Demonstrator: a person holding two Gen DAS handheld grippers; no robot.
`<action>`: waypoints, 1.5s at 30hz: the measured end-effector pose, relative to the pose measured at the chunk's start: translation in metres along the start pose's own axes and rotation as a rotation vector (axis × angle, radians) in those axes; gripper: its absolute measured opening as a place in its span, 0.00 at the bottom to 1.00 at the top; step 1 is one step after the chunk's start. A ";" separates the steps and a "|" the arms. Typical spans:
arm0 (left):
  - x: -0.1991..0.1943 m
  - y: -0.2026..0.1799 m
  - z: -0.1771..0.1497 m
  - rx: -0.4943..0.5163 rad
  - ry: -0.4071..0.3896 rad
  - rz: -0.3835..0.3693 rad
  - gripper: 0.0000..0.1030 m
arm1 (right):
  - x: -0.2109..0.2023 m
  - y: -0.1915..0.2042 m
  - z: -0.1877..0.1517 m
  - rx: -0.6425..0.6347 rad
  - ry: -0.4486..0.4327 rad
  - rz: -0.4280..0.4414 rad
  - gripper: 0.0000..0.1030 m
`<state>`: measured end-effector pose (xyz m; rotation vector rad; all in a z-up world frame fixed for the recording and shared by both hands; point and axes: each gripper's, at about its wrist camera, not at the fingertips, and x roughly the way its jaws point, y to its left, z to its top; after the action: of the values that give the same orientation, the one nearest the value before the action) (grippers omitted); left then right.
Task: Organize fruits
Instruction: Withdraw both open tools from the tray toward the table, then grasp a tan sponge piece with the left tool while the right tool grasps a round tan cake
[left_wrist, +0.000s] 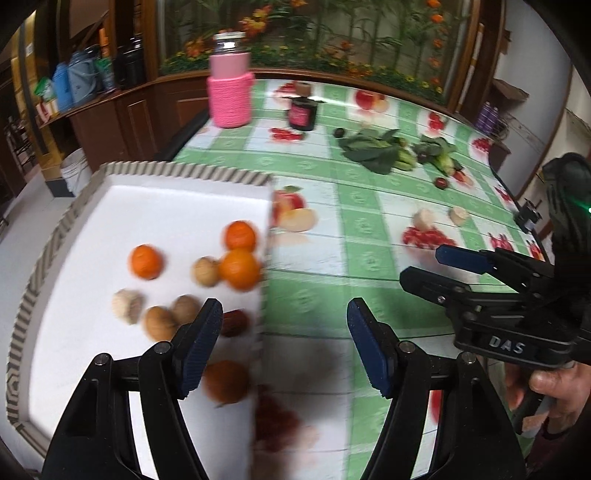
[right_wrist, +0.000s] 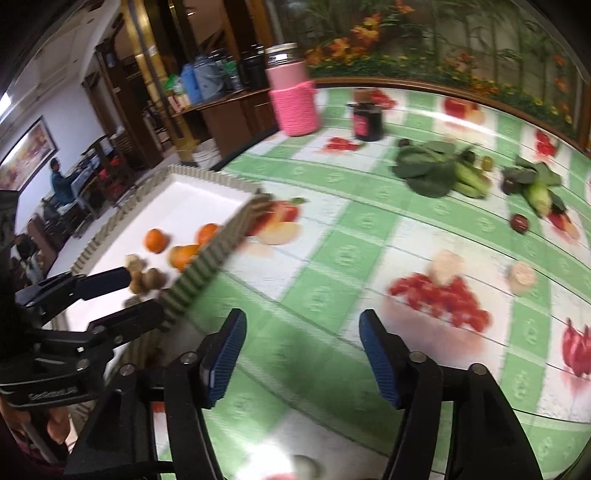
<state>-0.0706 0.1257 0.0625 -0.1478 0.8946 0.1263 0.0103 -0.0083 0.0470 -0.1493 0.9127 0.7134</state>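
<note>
Left wrist view: left gripper (left_wrist: 284, 347) gaping, nothing between the pads, poised over the tray (left_wrist: 177, 173) edge; oranges (left_wrist: 239, 268) and walnuts (left_wrist: 159, 322) inside. Right gripper (right_wrist: 301, 354) likewise apart and empty, above the tablecloth (right_wrist: 332, 243); greens (right_wrist: 424, 170) well beyond

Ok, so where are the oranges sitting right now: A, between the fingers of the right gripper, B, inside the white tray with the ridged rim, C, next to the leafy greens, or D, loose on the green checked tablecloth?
B: the oranges lie on the floor of the white tray, among some brown round fruits, while the leafy greens sit far off on the tablecloth.
</note>
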 end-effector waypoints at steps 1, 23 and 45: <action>0.001 -0.005 0.001 0.010 0.000 -0.006 0.67 | -0.002 -0.009 -0.001 0.010 -0.002 -0.015 0.65; 0.063 -0.117 0.049 0.199 0.046 -0.138 0.67 | -0.017 -0.156 0.000 0.114 -0.040 -0.256 0.66; 0.128 -0.154 0.071 0.240 0.129 -0.157 0.67 | -0.002 -0.170 -0.002 0.094 -0.010 -0.224 0.30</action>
<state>0.0893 -0.0067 0.0170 -0.0021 1.0159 -0.1385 0.1142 -0.1400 0.0178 -0.1614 0.9021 0.4620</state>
